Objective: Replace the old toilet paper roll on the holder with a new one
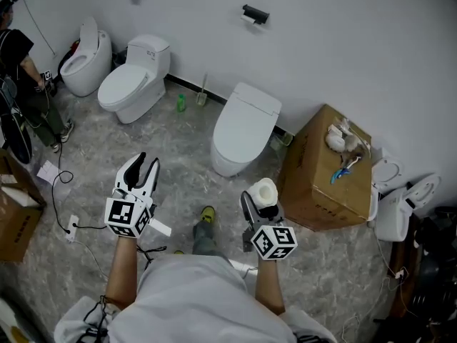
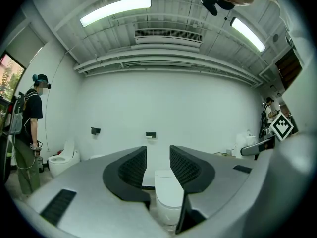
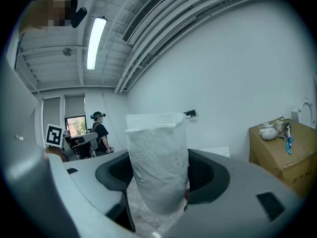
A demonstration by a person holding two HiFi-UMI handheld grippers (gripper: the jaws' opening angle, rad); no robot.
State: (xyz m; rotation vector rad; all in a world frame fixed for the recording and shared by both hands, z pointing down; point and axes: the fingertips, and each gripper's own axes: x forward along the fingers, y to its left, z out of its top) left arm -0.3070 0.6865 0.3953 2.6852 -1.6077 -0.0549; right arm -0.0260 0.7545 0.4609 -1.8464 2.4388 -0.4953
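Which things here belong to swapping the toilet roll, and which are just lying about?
Belongs to the job:
- toilet paper roll, gripped by the right gripper
- left gripper, open and empty
- black wall holder

Just lying about:
- cardboard box
- green bottle
- toilet brush
- white toilet under the holder

left gripper [image 1: 145, 164], right gripper [image 1: 263, 195]: grey, black jaws | marker cubes [image 1: 128, 218]: black-white | shirt [image 1: 193, 299]: white

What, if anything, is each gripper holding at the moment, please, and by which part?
The right gripper grips the toilet paper roll by its curved sides, low down, roll upright. The left gripper holds nothing; its jaws stand apart.
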